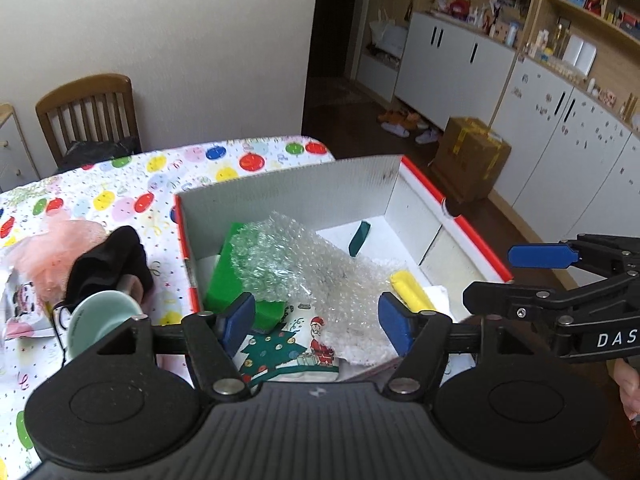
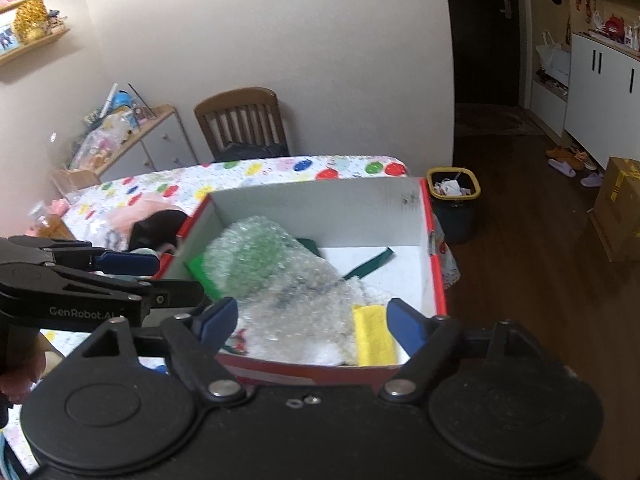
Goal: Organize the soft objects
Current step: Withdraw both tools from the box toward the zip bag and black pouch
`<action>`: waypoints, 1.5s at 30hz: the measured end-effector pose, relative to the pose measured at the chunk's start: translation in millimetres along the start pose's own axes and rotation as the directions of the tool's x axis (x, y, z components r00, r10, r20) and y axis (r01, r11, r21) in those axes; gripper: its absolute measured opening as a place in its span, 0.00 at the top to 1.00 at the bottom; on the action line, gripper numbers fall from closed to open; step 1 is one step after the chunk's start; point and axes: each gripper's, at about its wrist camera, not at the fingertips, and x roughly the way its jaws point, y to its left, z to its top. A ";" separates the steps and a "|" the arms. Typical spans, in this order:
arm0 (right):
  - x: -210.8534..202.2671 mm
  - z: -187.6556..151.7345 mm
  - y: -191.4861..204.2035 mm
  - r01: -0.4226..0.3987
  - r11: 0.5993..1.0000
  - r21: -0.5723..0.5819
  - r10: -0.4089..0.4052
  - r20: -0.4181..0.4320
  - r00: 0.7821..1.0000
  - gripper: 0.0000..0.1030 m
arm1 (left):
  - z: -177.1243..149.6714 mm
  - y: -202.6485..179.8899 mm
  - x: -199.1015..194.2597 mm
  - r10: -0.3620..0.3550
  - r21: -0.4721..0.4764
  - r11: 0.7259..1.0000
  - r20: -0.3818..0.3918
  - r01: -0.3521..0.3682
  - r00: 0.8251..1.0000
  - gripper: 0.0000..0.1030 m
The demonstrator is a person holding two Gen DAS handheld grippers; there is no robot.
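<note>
Both my left gripper (image 1: 316,322) and right gripper (image 2: 310,322) open and empty; bubble wrap (image 1: 304,264), green sponge (image 1: 228,276), yellow sponge (image 2: 374,334) boxed, pink mesh puff (image 1: 60,252) and black cloth (image 1: 110,262) left on worktop (image 1: 120,192).

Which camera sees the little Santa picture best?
The left wrist view: the Santa picture on the cloth lying in the box shows clearly there. In the right wrist view only a blurred red scrap peeks out beside the bubble wrap.

crumpled clear bubble wrap (image 1: 304,264) hides part of the green foam block (image 1: 228,276); pink mesh puff (image 1: 44,256) cut off at frame edge; shelf items too small to identify.
</note>
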 end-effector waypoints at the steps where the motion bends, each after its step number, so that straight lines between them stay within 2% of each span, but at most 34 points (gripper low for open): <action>1: -2.8 0.1 3.4 -0.010 1.000 -0.001 0.010 0.004 1.000 0.17 | -1.6 2.0 -6.6 -0.002 -0.005 1.000 0.012 0.002 1.000 0.28; 6: -13.0 3.6 21.7 -0.039 0.999 -0.010 0.039 0.018 0.999 0.08 | -8.6 17.1 -35.5 -0.006 -0.038 0.999 0.062 0.008 0.998 0.20; 13: -16.3 9.2 56.7 -0.066 0.996 -0.058 0.068 0.033 0.997 0.01 | -21.5 51.1 -67.9 0.011 -0.072 0.997 0.111 -0.003 0.994 0.16; 19: -9.0 16.1 91.1 -0.087 0.993 -0.078 0.090 0.033 0.995 0.00 | -33.1 92.2 -87.7 0.023 -0.103 0.995 0.137 -0.009 0.990 0.14; 21: -4.6 18.7 103.7 -0.087 0.993 -0.082 0.089 0.032 0.995 0.00 | -36.4 107.6 -92.4 0.030 -0.112 0.994 0.142 -0.014 0.989 0.03; 22: -2.2 19.5 109.2 -0.088 0.993 -0.081 0.091 0.031 0.995 0.00 | -38.0 115.1 -94.3 0.035 -0.115 0.993 0.144 -0.018 0.989 0.01; 29: 18.7 26.1 147.0 -0.077 0.993 -0.094 0.078 0.016 0.997 0.00 | -50.0 163.6 -103.8 0.066 -0.143 0.989 0.177 -0.040 0.982 0.01; 31: 24.0 28.6 156.8 -0.075 0.992 -0.098 0.076 0.012 0.997 0.00 | -54.1 175.6 -106.5 0.099 -0.148 0.986 0.195 -0.070 0.976 0.01; 35: 39.3 36.3 181.1 -0.076 0.989 -0.124 0.076 -0.004 0.997 0.00 | -62.0 198.6 -109.5 0.209 -0.165 0.971 0.239 -0.173 0.948 0.01; 39: 57.4 45.6 205.0 -0.101 0.982 -0.157 0.096 -0.033 0.995 0.01 | -65.8 220.0 -106.2 0.259 -0.177 0.959 0.246 -0.219 0.934 0.01; 45: 88.3 59.9 232.6 -0.098 0.976 -0.197 0.086 -0.068 0.994 0.01 | -69.5 237.6 -86.1 0.288 -0.112 0.957 0.248 -0.268 0.925 0.01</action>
